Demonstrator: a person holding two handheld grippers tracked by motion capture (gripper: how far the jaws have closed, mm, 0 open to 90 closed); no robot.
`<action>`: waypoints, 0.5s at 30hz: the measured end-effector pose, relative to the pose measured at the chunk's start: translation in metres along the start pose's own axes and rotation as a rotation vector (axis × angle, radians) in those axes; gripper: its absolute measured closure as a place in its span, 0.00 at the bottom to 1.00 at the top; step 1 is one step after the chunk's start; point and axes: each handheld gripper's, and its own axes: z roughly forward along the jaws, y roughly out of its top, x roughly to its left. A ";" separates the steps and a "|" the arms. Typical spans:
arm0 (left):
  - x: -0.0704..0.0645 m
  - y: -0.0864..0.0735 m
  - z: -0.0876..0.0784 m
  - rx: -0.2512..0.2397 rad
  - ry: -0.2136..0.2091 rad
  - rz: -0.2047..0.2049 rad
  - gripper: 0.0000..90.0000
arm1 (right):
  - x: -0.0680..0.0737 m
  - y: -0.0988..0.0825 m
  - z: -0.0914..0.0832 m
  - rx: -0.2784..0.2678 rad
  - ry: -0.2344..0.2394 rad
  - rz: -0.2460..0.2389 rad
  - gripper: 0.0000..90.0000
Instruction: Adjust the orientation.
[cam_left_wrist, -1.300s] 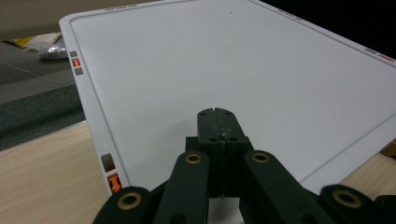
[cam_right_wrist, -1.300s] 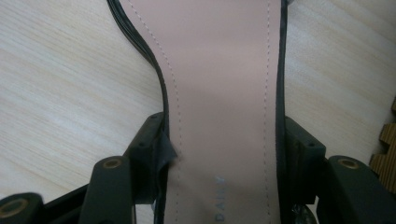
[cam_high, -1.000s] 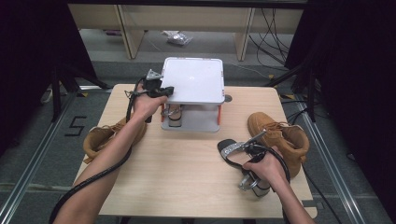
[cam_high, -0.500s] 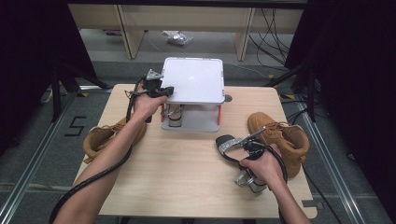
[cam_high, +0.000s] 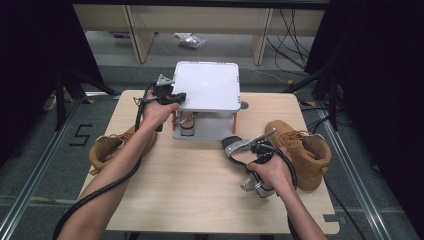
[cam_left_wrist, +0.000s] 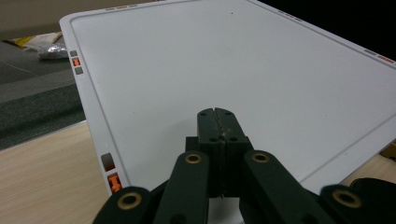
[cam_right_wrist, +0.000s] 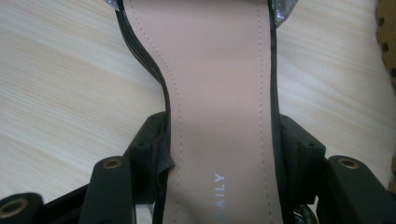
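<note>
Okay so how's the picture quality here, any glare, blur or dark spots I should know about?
High view: the table is evenly lit, the surroundings fall to near black, and the white tray top is bright, almost washed out. Left gripper view: that tray is sharp, soft sheen, no hard glare. Right gripper view: the sandal insole sits very close, slightly soft, with the claw shadowed at the bottom.

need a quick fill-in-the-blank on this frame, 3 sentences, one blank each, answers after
1. The left gripper, resting over the white shelf top, has its fingers ____.
2. The right gripper is shut on a high-heeled ____.
3. The number of tan boots on the wooden table is ____.

Missing words: shut; sandal; two
</note>
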 end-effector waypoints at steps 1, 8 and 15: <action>0.000 0.000 -0.001 0.013 0.004 0.009 1.00 | 0.001 0.001 0.000 -0.008 0.001 -0.004 0.48; 0.000 0.000 0.000 0.003 0.001 0.000 1.00 | 0.016 0.019 -0.001 -0.001 -0.004 0.005 0.48; 0.000 0.000 0.000 0.003 0.000 0.001 1.00 | 0.030 0.036 0.001 0.002 0.013 0.040 0.48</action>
